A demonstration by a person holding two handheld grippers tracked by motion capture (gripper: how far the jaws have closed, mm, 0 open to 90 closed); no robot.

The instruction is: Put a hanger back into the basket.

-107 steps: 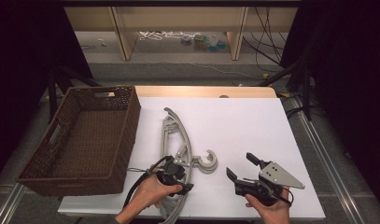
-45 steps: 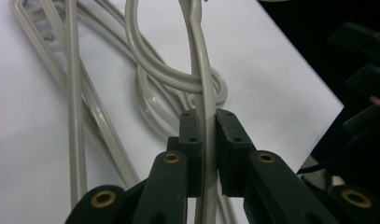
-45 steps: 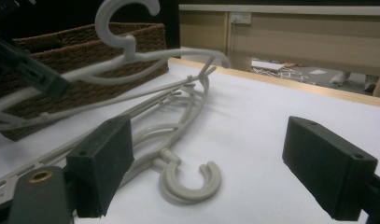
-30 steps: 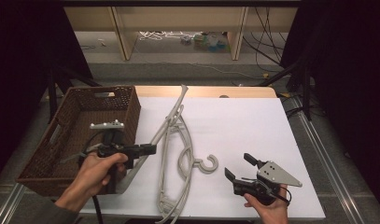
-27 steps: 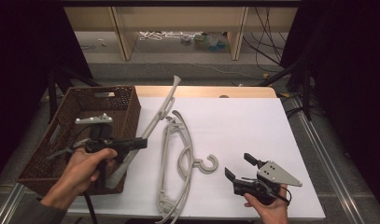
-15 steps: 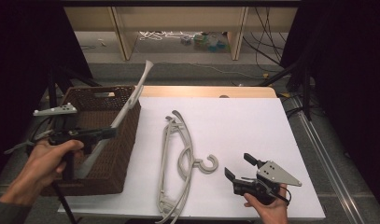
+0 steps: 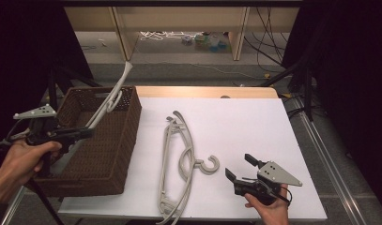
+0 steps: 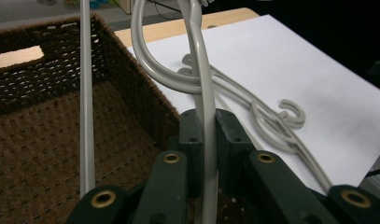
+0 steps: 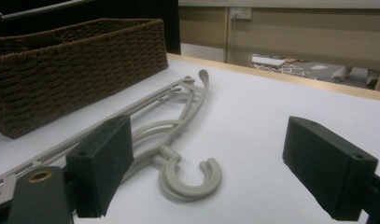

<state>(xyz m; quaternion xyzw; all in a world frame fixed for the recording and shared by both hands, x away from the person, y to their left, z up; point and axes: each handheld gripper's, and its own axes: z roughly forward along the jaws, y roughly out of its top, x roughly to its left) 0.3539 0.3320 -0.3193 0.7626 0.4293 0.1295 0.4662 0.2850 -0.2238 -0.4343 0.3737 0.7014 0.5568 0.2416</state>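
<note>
1. Now my left hand-held gripper [image 7: 80, 133] is pinching a pale grey plastic clothes hanger [image 7: 109, 101] by one thin arm; in the left gripper view the two dark pads are pressed against that arm [image 8: 204, 140] from both sides.
2. That hanger rises at a slant from the jaws, up and away from me, over the open top of the dark brown woven wicker basket [image 7: 127, 136], its far tip past the basket's back rim.
3. The hanger's curved hook [image 8: 150, 70] loops just above the pads, over the basket's right wall.
4. The basket stands on the left part of the white desk [image 7: 254, 126], and my left hand [image 7: 19, 161] is beside its left wall.
5. On the desk, just right of the basket and not touching it, lie more grey plastic hangers in a stack [image 7: 177, 159], running lengthwise away from me, with a round hook [image 7: 208, 165] sticking out to the right.
6. My right hand-held gripper [image 7: 240, 166] sits low at the near right of the desk, jaws spread wide with nothing between them, close to that round hook [image 9: 190, 179] but apart from it.
</note>
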